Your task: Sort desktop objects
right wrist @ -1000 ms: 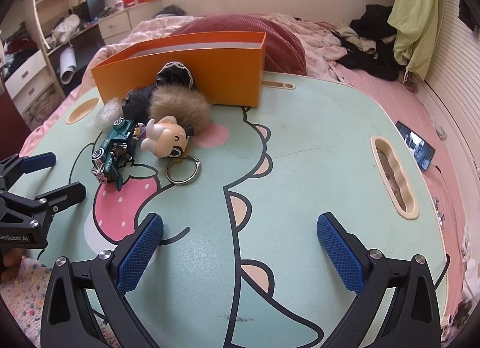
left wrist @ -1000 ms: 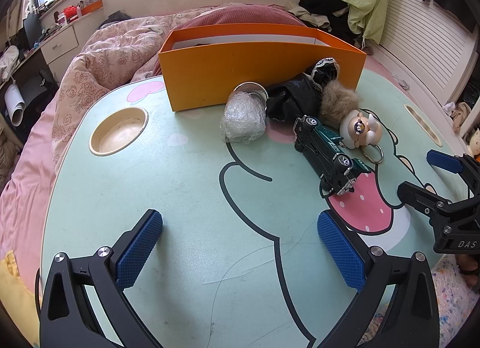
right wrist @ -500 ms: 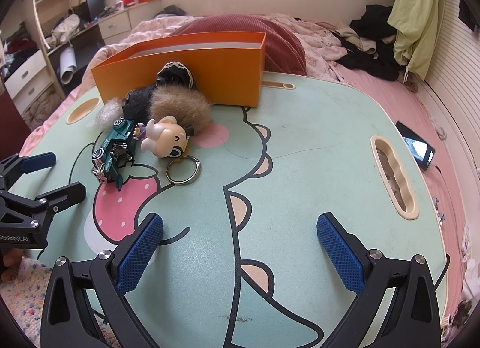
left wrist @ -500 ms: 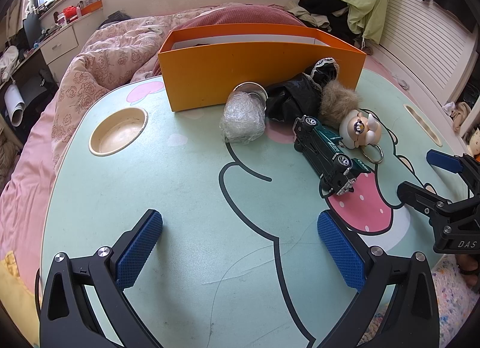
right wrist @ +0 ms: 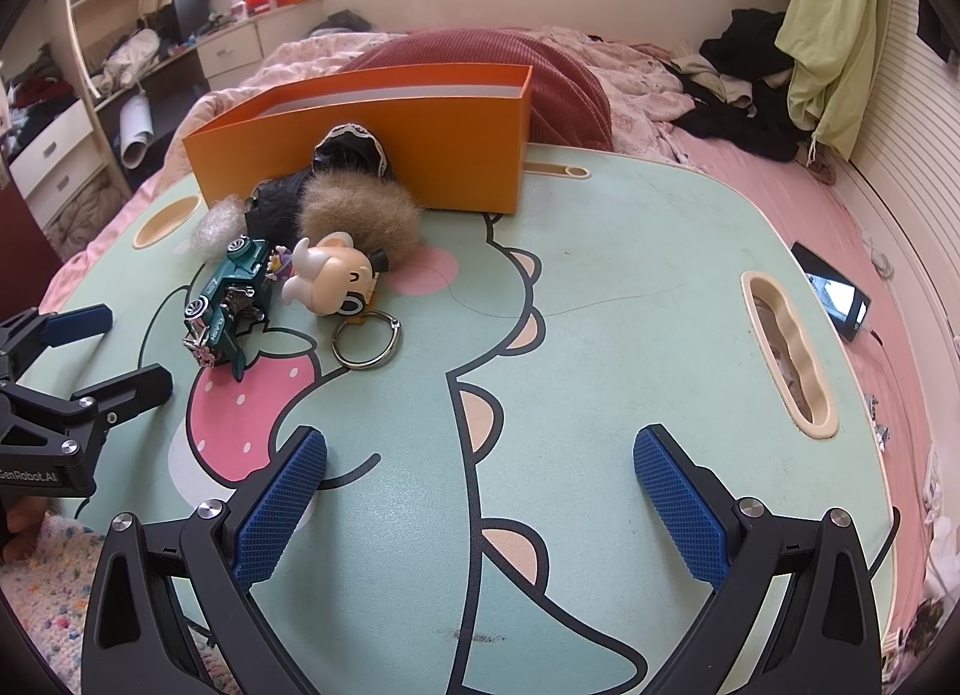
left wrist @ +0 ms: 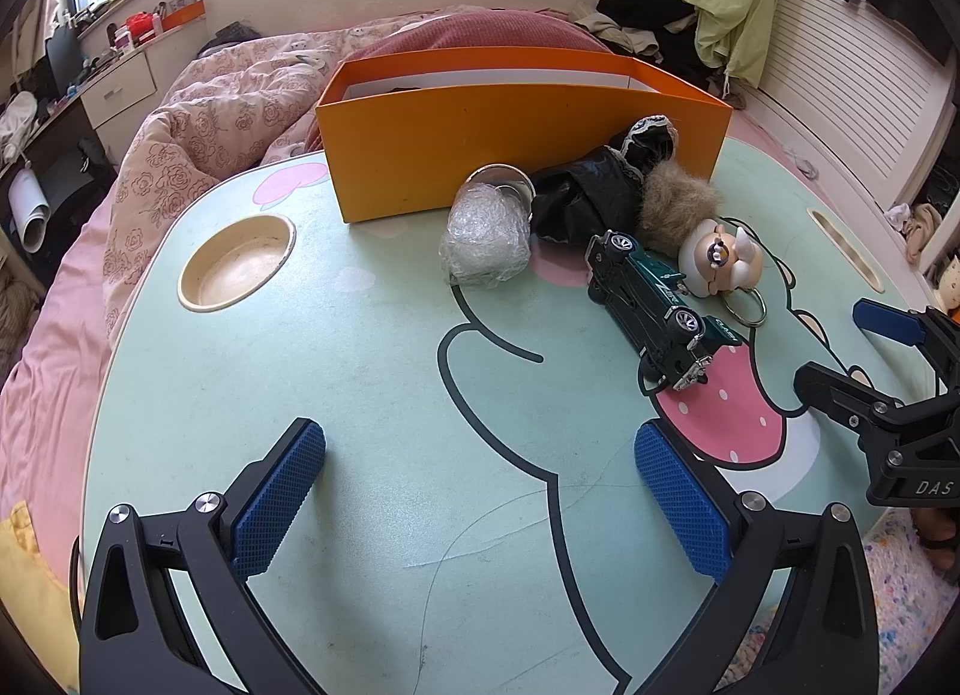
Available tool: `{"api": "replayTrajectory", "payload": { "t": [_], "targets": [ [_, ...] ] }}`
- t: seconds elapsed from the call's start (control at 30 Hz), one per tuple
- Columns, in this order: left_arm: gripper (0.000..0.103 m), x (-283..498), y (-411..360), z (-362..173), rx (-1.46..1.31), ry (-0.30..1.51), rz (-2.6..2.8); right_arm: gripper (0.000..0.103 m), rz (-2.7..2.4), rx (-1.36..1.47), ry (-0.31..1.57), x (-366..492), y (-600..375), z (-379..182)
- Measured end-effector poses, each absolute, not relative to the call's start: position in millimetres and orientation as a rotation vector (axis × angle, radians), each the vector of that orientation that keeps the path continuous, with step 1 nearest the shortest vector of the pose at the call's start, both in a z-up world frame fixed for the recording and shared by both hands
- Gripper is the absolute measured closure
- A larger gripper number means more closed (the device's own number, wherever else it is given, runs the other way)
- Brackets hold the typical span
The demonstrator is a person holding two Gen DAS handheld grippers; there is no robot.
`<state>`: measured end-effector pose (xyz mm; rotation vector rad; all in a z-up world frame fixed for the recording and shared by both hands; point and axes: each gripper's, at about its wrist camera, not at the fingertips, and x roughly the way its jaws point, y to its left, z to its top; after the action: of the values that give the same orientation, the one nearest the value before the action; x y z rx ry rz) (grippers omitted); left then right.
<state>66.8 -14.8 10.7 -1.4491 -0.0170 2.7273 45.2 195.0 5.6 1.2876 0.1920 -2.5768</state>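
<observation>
— Looking at the table (left wrist: 372, 395), where are the toys?
— The green car (left wrist: 651, 305), the little doll (left wrist: 720, 263) and the fluffy ball (left wrist: 678, 203) lie together in front of the orange box (left wrist: 480, 149).
— And the claws?
— The left claw (left wrist: 480, 491) and the right claw (right wrist: 480, 491) are both wide open, holding nothing.
</observation>
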Motion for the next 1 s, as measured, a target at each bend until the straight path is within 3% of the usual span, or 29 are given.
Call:
{"api": "replayTrajectory", "payload": {
  "t": [0.1,0.17,0.23,0.43,0.6,0.63,0.67,0.73,1.0],
  "targets": [
    [0.0,66.9,-15.0,10.7,-1.449,-0.019,2.727,0.006,-2.579,1.276,0.19,45.9,193.3,8.2],
    [0.0,66.1,-14.6,11.2,-1.449,-0.02,2.726,0.018,-2.588,1.27,0.194,45.7,192.6,11.6],
    [0.0,65.2,-13.8,11.3,-1.448,-0.021,2.726,0.022,-2.604,1.25,0.194,44.1,191.4,18.4],
    [0.0,65.3,-14.6,11.2,-1.448,-0.021,2.726,0.031,-2.52,1.189,0.007,18.4,181.6,45.5],
    [0.0,65.1,-14.4,11.1,-1.448,-0.02,2.726,0.031,-2.423,1.231,0.021,-3.3,151.0,41.3],
    [0.0,65.1,-14.3,11.1,-1.448,-0.021,2.726,0.036,-2.402,1.261,0.02,-7.1,147.1,36.1],
    [0.0,65.2,-14.4,11.0,-1.447,-0.021,2.726,0.05,-2.381,1.291,0.011,-11.2,143.5,29.8],
    [0.0,65.3,-14.5,11.0,-1.448,-0.021,2.726,0.063,-2.353,1.34,0.0,-16.9,138.9,17.4],
    [0.0,65.2,-15.1,10.8,-1.448,-0.021,2.726,0.063,-2.381,1.266,-0.021,9.4,169.0,26.5]
  ]
}}
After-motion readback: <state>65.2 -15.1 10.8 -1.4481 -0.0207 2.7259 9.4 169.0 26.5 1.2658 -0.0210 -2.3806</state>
